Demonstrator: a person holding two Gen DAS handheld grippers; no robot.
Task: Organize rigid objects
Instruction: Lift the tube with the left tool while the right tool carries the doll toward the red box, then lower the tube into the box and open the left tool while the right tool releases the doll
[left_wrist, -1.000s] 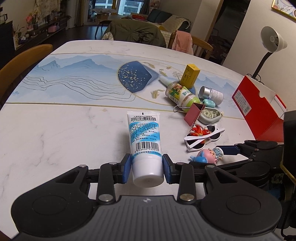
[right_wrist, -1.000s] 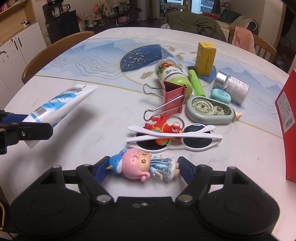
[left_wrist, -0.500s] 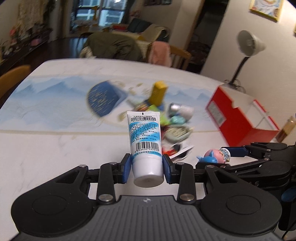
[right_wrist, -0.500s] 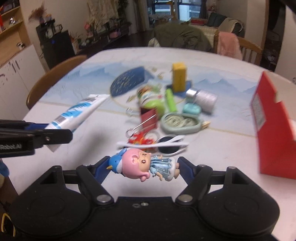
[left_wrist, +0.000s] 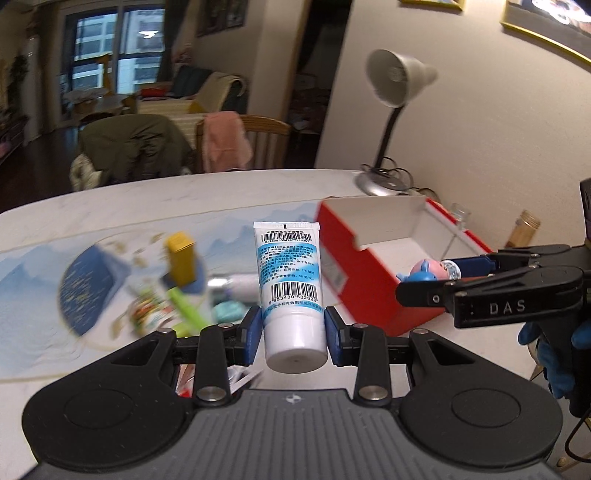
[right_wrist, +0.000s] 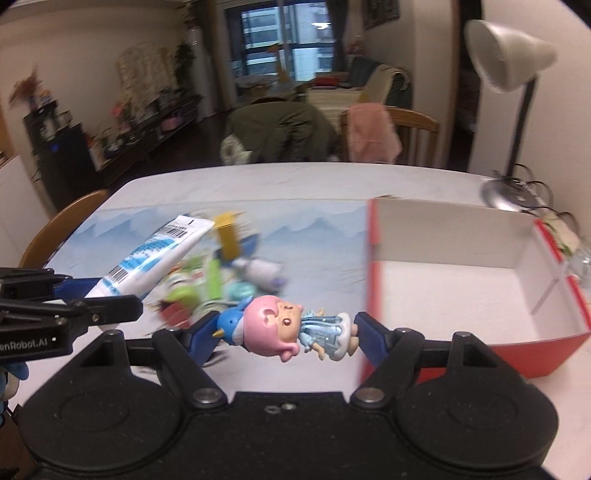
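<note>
My left gripper (left_wrist: 293, 330) is shut on a white and blue tube (left_wrist: 290, 280), held by its cap end in the air above the table. My right gripper (right_wrist: 286, 330) is shut on a pink-haired toy figure (right_wrist: 284, 326), held sideways in the air. An open red box (right_wrist: 476, 280) with a white inside stands on the table at the right; it also shows in the left wrist view (left_wrist: 388, 254). The right gripper with the figure (left_wrist: 428, 271) hangs by that box's near wall. The tube (right_wrist: 155, 258) shows at the left of the right wrist view.
A blurred heap of small items lies on the table: a yellow box (left_wrist: 181, 258), a green tube (left_wrist: 184, 302), a silver can (right_wrist: 262, 271). A desk lamp (left_wrist: 391, 122) stands behind the red box. Chairs stand at the far and left table edges.
Both grippers have risen and swung right toward the red box, each still holding its object. The box's open inside has come into view.
</note>
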